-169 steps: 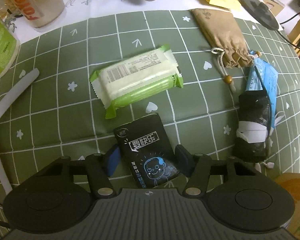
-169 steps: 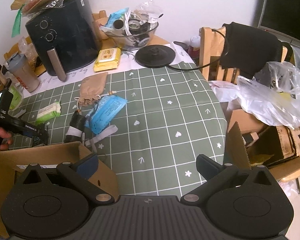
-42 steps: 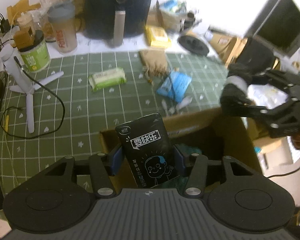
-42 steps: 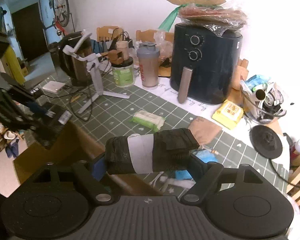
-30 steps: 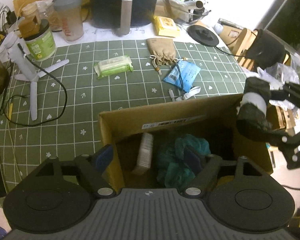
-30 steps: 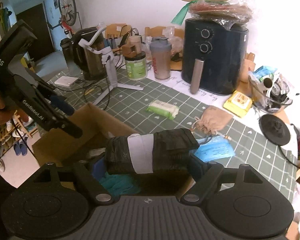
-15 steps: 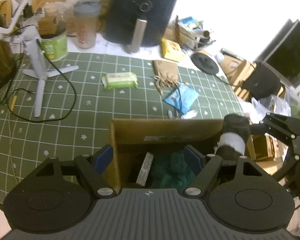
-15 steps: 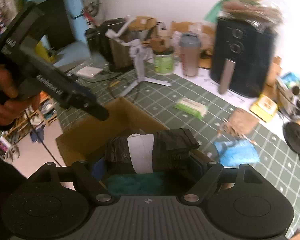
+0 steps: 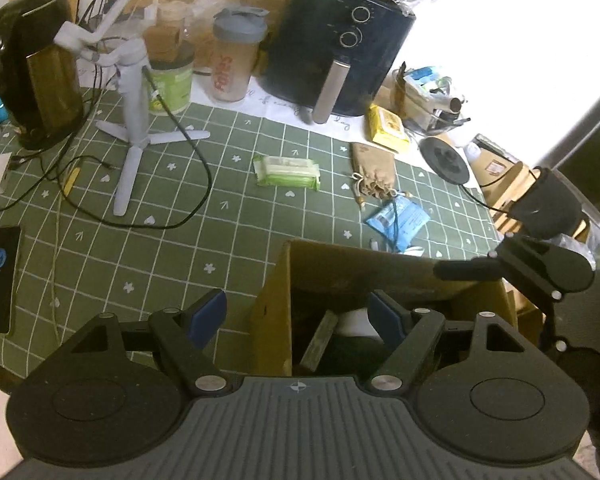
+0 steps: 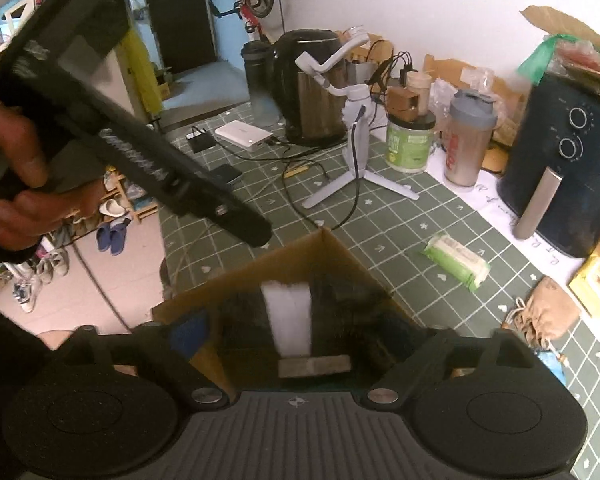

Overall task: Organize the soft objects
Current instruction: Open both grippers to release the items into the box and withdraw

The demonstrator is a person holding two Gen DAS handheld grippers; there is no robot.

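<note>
**Cardboard box takes the black roll; three soft things wait on the desk**

Cardboard walls of the box (image 10: pixel 340 256) sit right under the right gripper (image 10: pixel 300 340), whose fingers have just been opening and now stand wide with nothing pressed between them. The black roll (image 10: pixel 288 312) with its white band lies below and between them, inside the box; it looks blurred, so it may be falling rather than settled. The left gripper (image 9: pixel 296 316) hovers over the box's near corner, its fingers spread and empty, one over the green desk (image 9: pixel 140 256) and one over the box's opening.

What remains, as I judge it, is to fetch the soft things well beyond the left fingers: the wipes (image 9: pixel 287 172), the pouch (image 9: pixel 372 176) and the blue pack (image 9: pixel 400 220), the last lying just past the box's far wall.

To finish this step well, lift the right gripper straight up so its fingers clear the walls without dragging the box. Send the two grippers to separate items so they do not cross. Take the pouch by its body, not its beaded cord, and mind the black cable (image 9: pixel 196 184) trailing across the desk.
</note>
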